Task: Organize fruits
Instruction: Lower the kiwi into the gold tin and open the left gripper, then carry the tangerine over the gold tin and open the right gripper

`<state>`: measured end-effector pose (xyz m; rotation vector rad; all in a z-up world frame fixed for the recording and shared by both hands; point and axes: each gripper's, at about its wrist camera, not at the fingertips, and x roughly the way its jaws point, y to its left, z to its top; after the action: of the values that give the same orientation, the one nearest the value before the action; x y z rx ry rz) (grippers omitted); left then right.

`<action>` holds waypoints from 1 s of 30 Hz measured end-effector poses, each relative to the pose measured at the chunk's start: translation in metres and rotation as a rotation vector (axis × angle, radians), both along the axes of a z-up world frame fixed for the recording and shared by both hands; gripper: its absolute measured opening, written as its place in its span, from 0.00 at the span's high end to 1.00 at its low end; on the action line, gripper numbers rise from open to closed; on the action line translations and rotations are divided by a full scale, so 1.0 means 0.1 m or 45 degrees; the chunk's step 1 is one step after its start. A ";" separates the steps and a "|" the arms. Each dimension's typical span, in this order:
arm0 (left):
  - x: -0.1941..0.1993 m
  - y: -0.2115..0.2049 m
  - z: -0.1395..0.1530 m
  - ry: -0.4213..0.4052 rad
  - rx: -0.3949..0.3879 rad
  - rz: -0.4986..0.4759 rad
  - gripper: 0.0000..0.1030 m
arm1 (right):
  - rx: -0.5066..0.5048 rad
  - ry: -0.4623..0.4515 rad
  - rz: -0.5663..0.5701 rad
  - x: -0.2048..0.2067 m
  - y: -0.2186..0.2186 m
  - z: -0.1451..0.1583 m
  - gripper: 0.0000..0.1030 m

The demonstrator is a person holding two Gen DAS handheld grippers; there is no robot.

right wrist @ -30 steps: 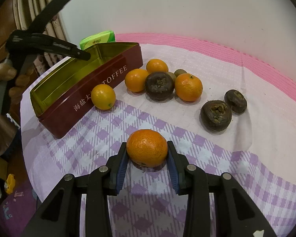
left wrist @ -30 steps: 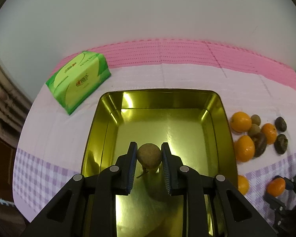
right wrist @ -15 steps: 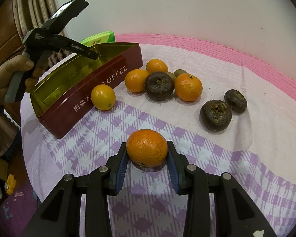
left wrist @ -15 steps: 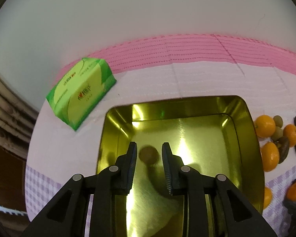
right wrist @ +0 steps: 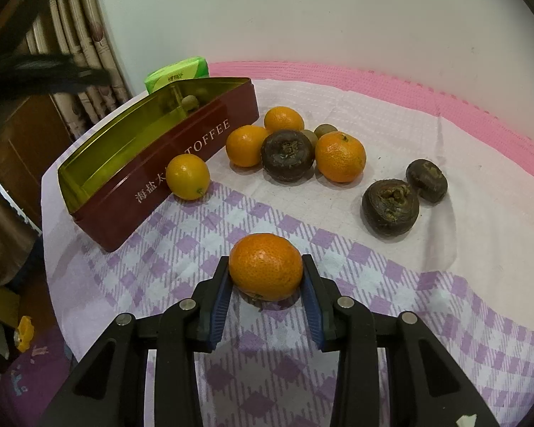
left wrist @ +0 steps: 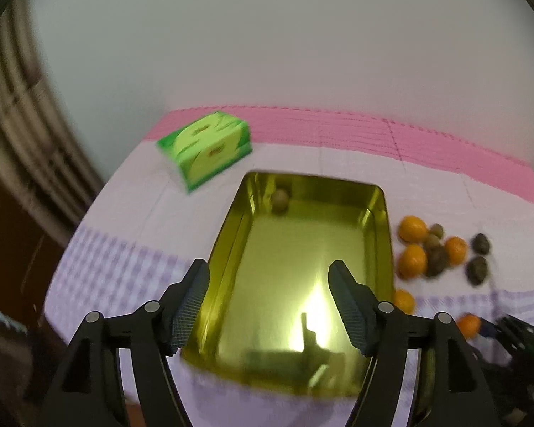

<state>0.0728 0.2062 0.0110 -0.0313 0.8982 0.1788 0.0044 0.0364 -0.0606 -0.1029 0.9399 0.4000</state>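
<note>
Right tongs (right wrist: 266,277): clamped on orange (right wrist: 266,271); lift gently, carry to tin (right wrist: 153,163) at ten o'clock. Left tongs (left wrist: 268,302): apart, empty.

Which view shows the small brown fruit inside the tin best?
Left wrist: the open left gripper looks down into the tin, showing the small brown fruit at its far left corner, though blurred. Right wrist shows only its top above the tin wall.
</note>
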 end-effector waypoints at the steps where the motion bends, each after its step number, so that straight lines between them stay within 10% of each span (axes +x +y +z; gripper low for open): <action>1: -0.14 -0.01 0.02 -0.014 -0.019 0.010 0.32 | 0.009 0.012 -0.006 0.01 -0.01 0.01 0.67; 16: -0.96 0.14 0.03 -0.098 -0.041 0.197 0.29 | 0.142 -0.044 0.167 0.43 0.74 0.94 0.67; 30: -0.90 0.28 -0.05 -0.072 -0.046 0.215 0.24 | 0.068 0.070 0.276 1.15 1.73 0.51 0.67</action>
<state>-0.0173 0.2340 0.0058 -0.1451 0.8426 0.3173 0.1191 0.2092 -0.0091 -0.1461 0.9745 0.6305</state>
